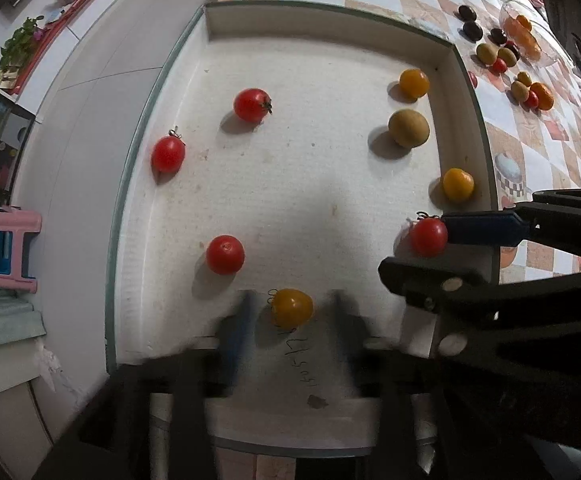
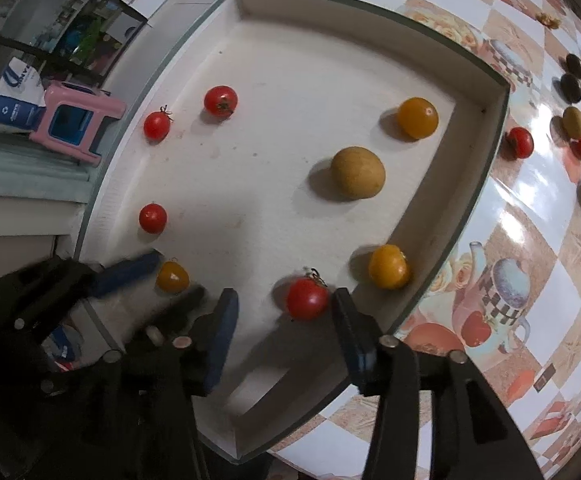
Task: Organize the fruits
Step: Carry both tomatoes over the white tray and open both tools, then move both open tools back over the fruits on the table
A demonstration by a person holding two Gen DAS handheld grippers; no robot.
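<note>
Both grippers spread wide over the white tray [image 2: 486, 128]. Left gripper [image 1: 292, 322] straddling yellow cherry tomato [image 1: 291, 307] at 6 o'clock; right gripper [image 2: 286, 312] around red cherry tomato [image 2: 307, 298]. Close gently, centred, avoiding bruising.

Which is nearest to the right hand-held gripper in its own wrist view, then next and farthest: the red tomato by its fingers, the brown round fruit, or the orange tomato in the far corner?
From the right hand-held gripper:
1. Red tomato, between the open fingers.
2. Brown round fruit, mid-tray, right of centre.
3. Orange tomato, beside the tray's far right corner.
</note>
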